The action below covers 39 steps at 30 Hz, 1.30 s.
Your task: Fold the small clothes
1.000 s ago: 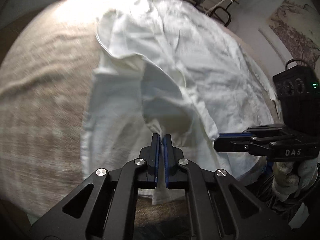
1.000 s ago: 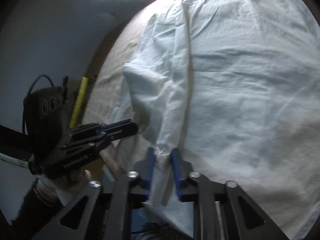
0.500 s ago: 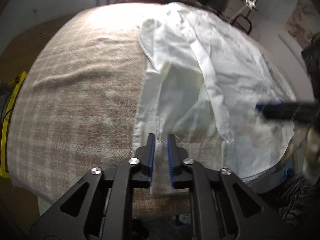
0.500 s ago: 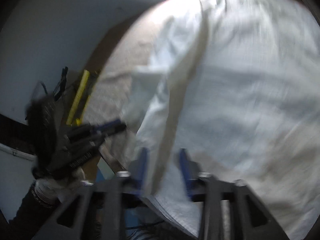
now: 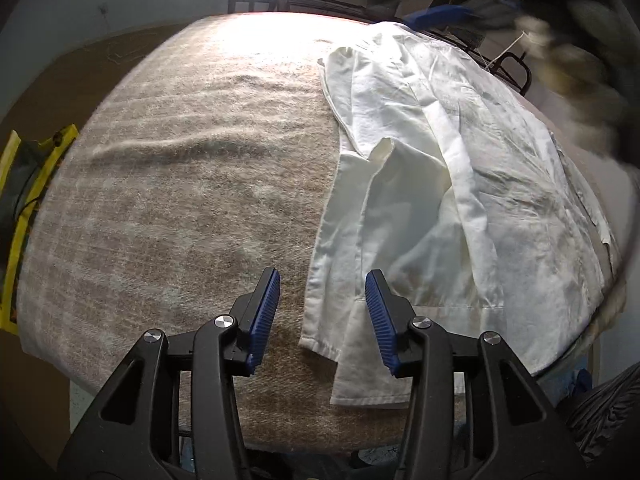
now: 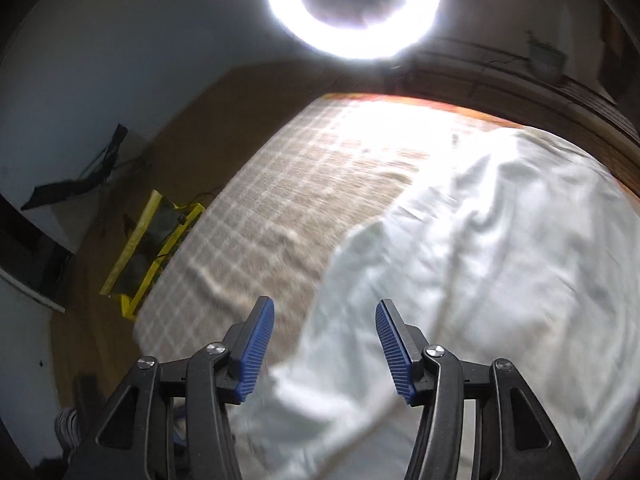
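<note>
A white shirt (image 5: 452,200) lies on the right half of a table covered with a beige checked blanket (image 5: 180,200). One sleeve is folded over the body, its cuff end (image 5: 368,380) near the front edge. My left gripper (image 5: 322,312) is open and empty, just above the shirt's near left hem. In the right wrist view the shirt (image 6: 480,280) is blurred. My right gripper (image 6: 324,344) is open and empty above its near left part.
A ring light (image 6: 352,4) glares above the far side. A yellow frame (image 6: 148,248) stands on the floor left of the table; it also shows in the left wrist view (image 5: 16,208). Dark metal racks (image 5: 304,0) stand behind the table.
Both grippers have let go of the sleeve and opened wide. Both have pulled back and up, and the sleeve now lies on the shirt. The right gripper has left the left wrist view.
</note>
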{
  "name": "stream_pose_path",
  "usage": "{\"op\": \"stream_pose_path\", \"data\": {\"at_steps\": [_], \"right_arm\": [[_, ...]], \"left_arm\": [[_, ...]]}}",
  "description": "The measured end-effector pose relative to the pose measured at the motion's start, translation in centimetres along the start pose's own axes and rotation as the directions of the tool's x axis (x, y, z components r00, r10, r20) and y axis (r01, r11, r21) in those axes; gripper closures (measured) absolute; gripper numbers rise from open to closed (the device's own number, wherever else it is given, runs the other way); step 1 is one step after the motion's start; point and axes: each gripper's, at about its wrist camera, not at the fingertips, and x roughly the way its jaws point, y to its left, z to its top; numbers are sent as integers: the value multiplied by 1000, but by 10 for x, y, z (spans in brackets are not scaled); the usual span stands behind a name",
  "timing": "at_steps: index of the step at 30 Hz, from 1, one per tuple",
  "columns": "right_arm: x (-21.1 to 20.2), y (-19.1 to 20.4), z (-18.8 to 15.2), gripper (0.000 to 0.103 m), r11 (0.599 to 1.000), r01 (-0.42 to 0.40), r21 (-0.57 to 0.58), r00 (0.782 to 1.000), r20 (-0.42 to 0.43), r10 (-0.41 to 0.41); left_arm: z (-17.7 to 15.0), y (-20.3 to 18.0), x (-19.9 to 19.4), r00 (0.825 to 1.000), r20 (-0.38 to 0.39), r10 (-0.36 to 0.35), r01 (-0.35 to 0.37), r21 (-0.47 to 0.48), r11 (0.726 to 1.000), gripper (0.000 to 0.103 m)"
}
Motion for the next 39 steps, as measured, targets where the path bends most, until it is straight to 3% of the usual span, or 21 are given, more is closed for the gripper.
{"op": "stream_pose_path", "data": {"at_steps": [6,10,12,13,14,15,21,24,26,27,28,35,39], "right_arm": [[80,17,31,45,980,168,-104,981,-84,-177],[113,16,32,46,974,208,-86,966,-136,-218],[127,20,27,57,958,255,-133,948,-160,-275],[132,19,26,79,948,278,-153,939,-163,-302],[135,19,25,94,930,318,-182,925,-154,-347],[133,16,25,99,928,322,-185,926,-143,-350],[99,-16,41,102,959,279,-46,959,-43,-281],[94,-26,39,102,960,278,-22,960,-38,-279],[93,-28,37,102,960,279,-23,959,-39,-280],[91,-30,36,102,963,270,-12,962,-37,-270],[88,-33,36,102,966,259,4,966,-32,-258],[56,-51,38,102,982,167,83,985,38,-171],[35,-73,29,102,984,103,146,989,92,-117]], "left_arm": [[-3,2,8,1000,-26,-11,11,10,1000,58],[-3,4,10,999,-28,-23,23,16,1000,58],[-5,5,11,999,-28,-29,29,23,999,58],[-6,5,10,999,-26,-32,33,26,999,58],[-6,6,11,999,-26,-37,37,25,999,58],[-8,7,10,999,-25,-40,40,24,999,58],[-12,7,8,999,-25,-42,43,30,999,58],[-15,4,7,999,-20,-43,44,42,998,59],[-16,3,7,997,-24,-77,78,43,996,80],[-16,2,7,994,-31,-103,104,33,994,96],[-16,2,7,992,-33,-118,119,20,993,99],[-12,-8,-15,989,23,-144,143,34,989,101],[-9,-28,-32,986,61,-153,146,102,984,101]]}}
